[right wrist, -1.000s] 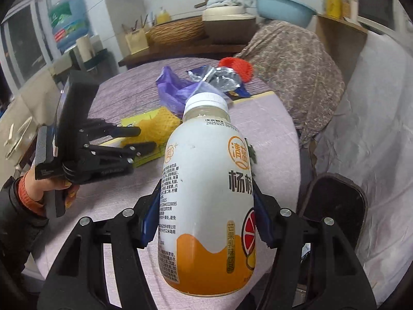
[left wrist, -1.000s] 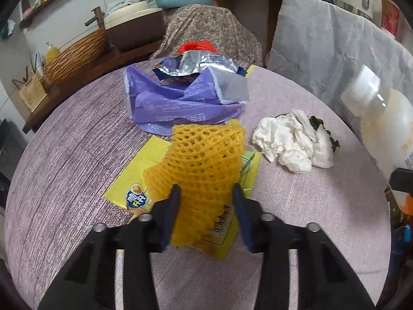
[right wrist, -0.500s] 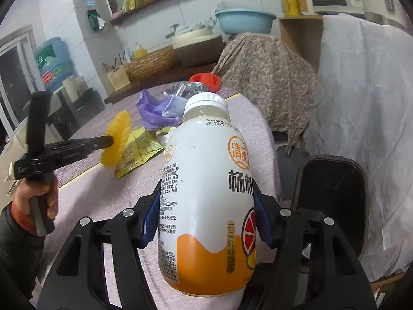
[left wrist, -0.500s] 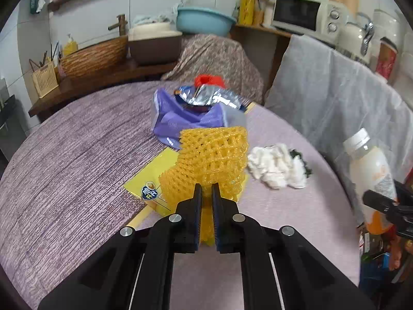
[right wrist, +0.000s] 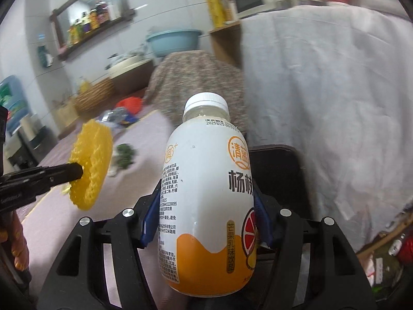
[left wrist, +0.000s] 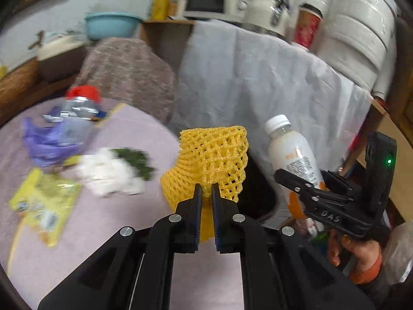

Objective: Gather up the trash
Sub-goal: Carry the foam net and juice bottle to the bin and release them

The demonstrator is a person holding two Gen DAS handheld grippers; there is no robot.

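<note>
A: What has just changed?

B: A second ago the left gripper [left wrist: 205, 193] was only reaching around the yellow foam net [left wrist: 214, 155], which lay on the yellow wrapper [left wrist: 44, 201]. Now the net is pinched and lifted off the surface [left wrist: 103, 219], carried out past its right edge toward the dark trash bin [right wrist: 281, 165]. The right gripper [right wrist: 206, 222] has swung the same way, and the drink bottle [right wrist: 206, 193] now sits right in front of the bin.

A: So what does that mean for the job?

B: I judge both pieces are on their way to the bin, neither dropped yet. The rest remains on the surface: the crumpled white tissue [left wrist: 108, 173] with green scraps near its right edge, the purple bag [left wrist: 51, 139] and the foil packet [left wrist: 77, 108] toward the far edge.

A: How do the left fingers [left wrist: 191, 214] stand?

B: Nearly closed, with just a narrow slit between them, squeezing the lower edge of the net. The net stands up above them, flexing and soft.

A: And the right fingers [right wrist: 149, 219]?

B: Spread wide, clamped on either side of the bottle's body at its middle. The bottle is upright, white cap on, held in the air.

A: Any risk?

B: The net is light and springy; it may cling to the pads on release.
</note>
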